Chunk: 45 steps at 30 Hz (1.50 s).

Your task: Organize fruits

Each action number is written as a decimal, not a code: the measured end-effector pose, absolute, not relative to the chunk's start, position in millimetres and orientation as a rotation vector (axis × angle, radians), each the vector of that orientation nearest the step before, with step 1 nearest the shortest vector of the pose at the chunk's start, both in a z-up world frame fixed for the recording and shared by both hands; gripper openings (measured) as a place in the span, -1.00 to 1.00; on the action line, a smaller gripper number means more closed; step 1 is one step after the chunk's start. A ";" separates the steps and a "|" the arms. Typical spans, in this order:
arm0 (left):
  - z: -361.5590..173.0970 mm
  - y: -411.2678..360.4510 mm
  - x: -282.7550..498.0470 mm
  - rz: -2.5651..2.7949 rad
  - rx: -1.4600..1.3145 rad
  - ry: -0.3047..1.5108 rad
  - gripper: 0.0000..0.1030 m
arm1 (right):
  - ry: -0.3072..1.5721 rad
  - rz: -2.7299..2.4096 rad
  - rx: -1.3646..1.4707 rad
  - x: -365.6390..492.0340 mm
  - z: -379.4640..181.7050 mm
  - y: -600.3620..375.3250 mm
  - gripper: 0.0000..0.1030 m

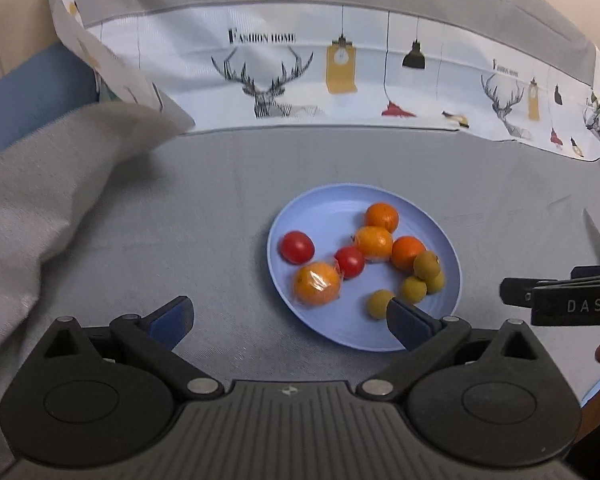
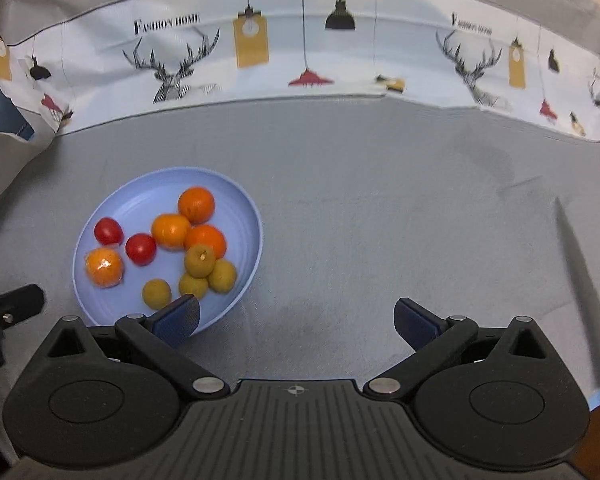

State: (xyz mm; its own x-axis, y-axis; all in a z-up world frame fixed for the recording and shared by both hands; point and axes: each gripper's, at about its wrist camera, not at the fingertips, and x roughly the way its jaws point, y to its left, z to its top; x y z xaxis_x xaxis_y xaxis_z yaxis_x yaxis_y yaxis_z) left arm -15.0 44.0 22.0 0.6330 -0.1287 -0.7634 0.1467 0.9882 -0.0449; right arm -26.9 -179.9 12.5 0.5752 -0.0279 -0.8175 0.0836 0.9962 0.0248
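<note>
A light blue plate (image 1: 320,208) lies on the grey tablecloth and holds several oranges (image 1: 382,217), two red tomatoes (image 1: 297,246) and several small yellow-green fruits (image 1: 413,289). One orange (image 1: 317,283) is wrapped in clear film. My left gripper (image 1: 290,322) is open and empty, just in front of the plate's near left side. My right gripper (image 2: 296,322) is open and empty, to the right of the same plate (image 2: 140,188). The fruits (image 2: 196,205) also show in the right wrist view. The right gripper's side (image 1: 564,300) shows at the left view's right edge.
A printed cloth with deer and lamps (image 1: 340,72) stands up along the back. A folded grey cloth (image 1: 52,184) rises at the left. The tablecloth has a crease (image 2: 580,280) at the right, near the table's edge. The left gripper's tip (image 2: 12,304) shows at the right view's left edge.
</note>
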 end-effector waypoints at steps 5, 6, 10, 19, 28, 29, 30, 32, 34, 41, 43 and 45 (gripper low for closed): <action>18.1 46.3 -7.9 -0.139 0.004 0.898 0.99 | 0.972 -0.038 0.041 -18.6 7.3 -168.9 0.99; 17.4 46.9 -6.9 -0.139 -0.001 0.903 0.99 | 0.974 -0.034 0.032 -17.4 6.3 -166.6 0.99; 13.7 49.2 -4.9 -0.135 -0.009 0.923 0.99 | 0.980 -0.023 0.021 -15.3 4.2 -163.1 0.99; 13.3 48.3 -4.8 -0.142 -0.012 0.922 0.99 | 0.987 -0.017 0.022 -11.9 1.3 -160.8 0.99; 12.4 47.1 -4.2 -0.144 -0.016 0.924 0.99 | 0.988 -0.001 0.002 -10.8 0.1 -154.4 0.99; 12.2 46.8 -4.2 -0.145 -0.017 0.923 0.99 | 0.987 0.000 0.000 -10.7 0.1 -154.1 0.99; 12.3 46.7 -4.3 -0.148 -0.017 0.921 0.99 | 0.987 0.001 -0.002 -10.6 0.1 -154.0 0.99; 12.0 46.1 -4.0 -0.148 -0.014 0.921 0.99 | 0.985 0.003 -0.003 -10.7 0.4 -153.9 0.99; 12.3 46.3 -4.1 -0.150 -0.016 0.921 0.99 | 0.984 0.005 -0.002 -10.7 0.8 -154.3 0.99; 11.7 46.6 -4.5 -0.153 -0.010 0.920 0.99 | 0.984 0.004 0.002 -10.1 0.8 -153.9 0.99; 11.8 46.2 -4.7 -0.156 -0.010 0.918 0.99 | 0.984 0.004 0.002 -10.0 0.8 -154.1 0.99; 11.5 45.9 -4.7 -0.159 -0.008 0.916 0.99 | 0.984 0.004 0.002 -9.9 1.0 -154.3 0.99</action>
